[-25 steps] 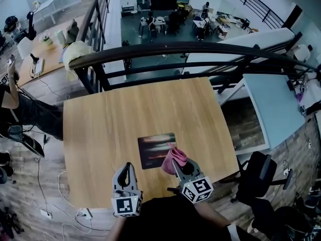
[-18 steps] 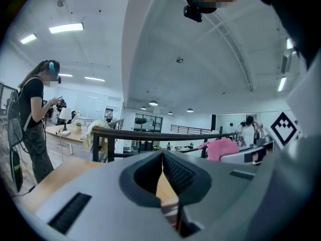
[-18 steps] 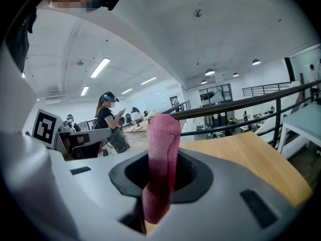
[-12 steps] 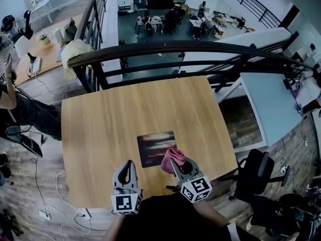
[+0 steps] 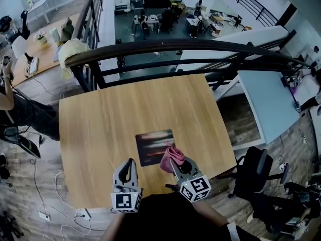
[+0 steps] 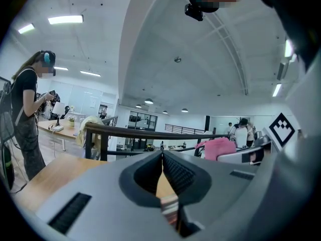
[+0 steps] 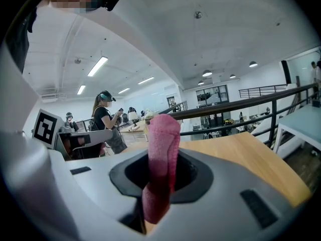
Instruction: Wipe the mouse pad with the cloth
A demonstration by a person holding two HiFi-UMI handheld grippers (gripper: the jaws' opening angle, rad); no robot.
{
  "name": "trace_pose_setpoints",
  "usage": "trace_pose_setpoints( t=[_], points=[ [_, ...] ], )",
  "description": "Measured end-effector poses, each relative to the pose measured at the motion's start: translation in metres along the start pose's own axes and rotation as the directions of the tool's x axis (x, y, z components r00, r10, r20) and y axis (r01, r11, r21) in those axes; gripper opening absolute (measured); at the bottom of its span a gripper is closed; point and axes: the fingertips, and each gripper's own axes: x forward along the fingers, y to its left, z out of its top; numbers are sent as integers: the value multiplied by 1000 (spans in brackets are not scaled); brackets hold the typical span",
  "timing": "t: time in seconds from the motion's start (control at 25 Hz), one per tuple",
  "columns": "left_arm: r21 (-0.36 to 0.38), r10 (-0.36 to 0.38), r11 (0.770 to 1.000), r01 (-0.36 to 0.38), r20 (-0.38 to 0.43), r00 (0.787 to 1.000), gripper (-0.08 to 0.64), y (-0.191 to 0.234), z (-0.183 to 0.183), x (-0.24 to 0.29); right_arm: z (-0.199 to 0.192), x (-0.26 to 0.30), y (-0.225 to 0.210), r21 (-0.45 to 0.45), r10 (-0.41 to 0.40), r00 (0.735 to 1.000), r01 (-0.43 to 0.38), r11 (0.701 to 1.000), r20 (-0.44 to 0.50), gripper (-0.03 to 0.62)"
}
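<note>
1. Head view: the wooden bench (image 5: 110,119) carries a dark mouse pad (image 5: 152,143) toward its near edge.
2. Right gripper (image 5: 174,163) is clamped on the pink cloth (image 5: 172,156). The cloth stands at the pad's near right corner; contact with the pad cannot be confirmed.
3. Left gripper (image 5: 130,164) has its jaws together with nothing between them, and sits near-left of the pad.

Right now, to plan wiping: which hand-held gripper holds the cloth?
The right hand-held gripper: pink cloth clamped in its jaws; the left hand-held gripper is shut, empty.
</note>
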Motion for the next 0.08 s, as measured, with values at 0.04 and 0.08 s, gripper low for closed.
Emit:
trace_pose_setpoints(
  t=[0.04, 0.08],
  points=[
    [0, -2, 1000, 2, 0, 1000, 23, 0, 0, 0, 0, 0, 0, 0, -2, 1000, 2, 1000, 1, 89],
    [1, -4, 1000, 4, 0, 1000, 23, -1, 0, 0, -1, -1, 0, 0, -3, 1000, 3, 1000, 2, 89]
  ],
)
